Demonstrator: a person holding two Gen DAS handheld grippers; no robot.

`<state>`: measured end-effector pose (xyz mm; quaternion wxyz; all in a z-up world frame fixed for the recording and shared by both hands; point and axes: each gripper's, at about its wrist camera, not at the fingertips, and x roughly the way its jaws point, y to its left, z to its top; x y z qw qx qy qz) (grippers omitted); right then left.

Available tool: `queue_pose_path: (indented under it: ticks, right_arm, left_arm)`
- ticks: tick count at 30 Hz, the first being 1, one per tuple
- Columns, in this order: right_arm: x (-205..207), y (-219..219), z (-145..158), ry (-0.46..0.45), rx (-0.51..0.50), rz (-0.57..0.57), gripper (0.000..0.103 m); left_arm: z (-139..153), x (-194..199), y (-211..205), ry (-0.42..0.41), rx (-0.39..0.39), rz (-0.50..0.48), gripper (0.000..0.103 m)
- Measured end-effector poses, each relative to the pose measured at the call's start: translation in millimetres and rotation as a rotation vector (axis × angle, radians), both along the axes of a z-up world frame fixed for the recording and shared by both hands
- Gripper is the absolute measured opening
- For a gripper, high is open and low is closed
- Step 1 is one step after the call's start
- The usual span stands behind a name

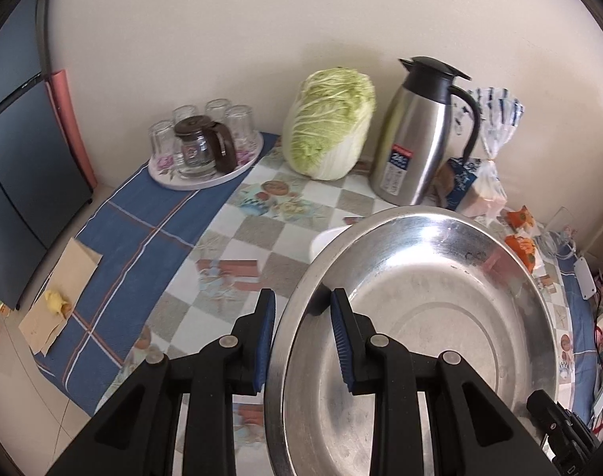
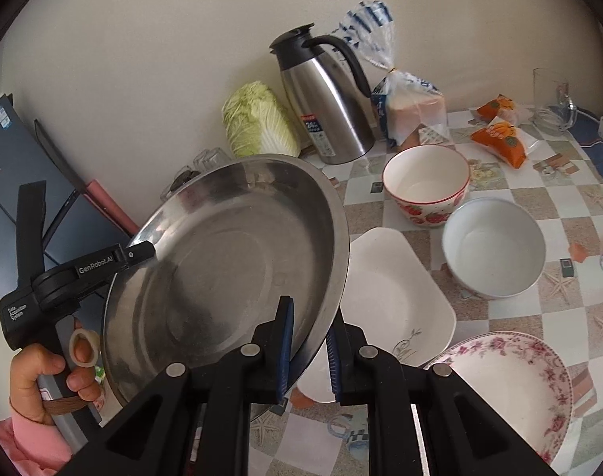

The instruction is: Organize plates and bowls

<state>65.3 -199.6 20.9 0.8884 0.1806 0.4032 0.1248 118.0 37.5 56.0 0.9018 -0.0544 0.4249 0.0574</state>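
Above the table [image 2: 499, 198], both grippers, left gripper [image 1: 303, 337] and right gripper [image 2: 309, 351], clamp an empty steel plate [image 2: 230, 261]

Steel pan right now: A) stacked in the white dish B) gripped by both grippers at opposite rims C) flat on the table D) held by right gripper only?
B: the left gripper and the right gripper each clamp the steel pan at its rim, tilted above the table.

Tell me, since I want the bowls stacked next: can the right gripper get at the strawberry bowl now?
Probably not yet: the right gripper is shut on the steel plate, so it isn't free, though the strawberry bowl stands uncovered.
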Motion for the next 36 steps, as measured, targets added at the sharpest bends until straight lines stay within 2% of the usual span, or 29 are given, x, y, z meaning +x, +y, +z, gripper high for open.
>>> queue_pose_path:
  ticks: [6, 14, 26, 36]
  right_arm:
    - [-9, -40, 9, -0.042, 0.005, -0.083, 0.017]
    - [-12, -74, 5, -0.005, -0.024, -0.176, 0.017]
    - [13, -64, -45, 0.168, -0.078, -0.152, 0.017]
    - [22, -48, -59, 0.200, -0.101, -0.107, 0.017]
  left_arm:
    - [-2, 7, -39, 0.007, -0.032, -0.044, 0.030]
    - [-22, 11, -73, 0.033, -0.049, -0.093, 0.030]
    - [-78, 22, -53, 0.169, -0.077, -0.050, 0.030]
    - [-100, 25, -34, 0.226, -0.109, -0.009, 0.030]
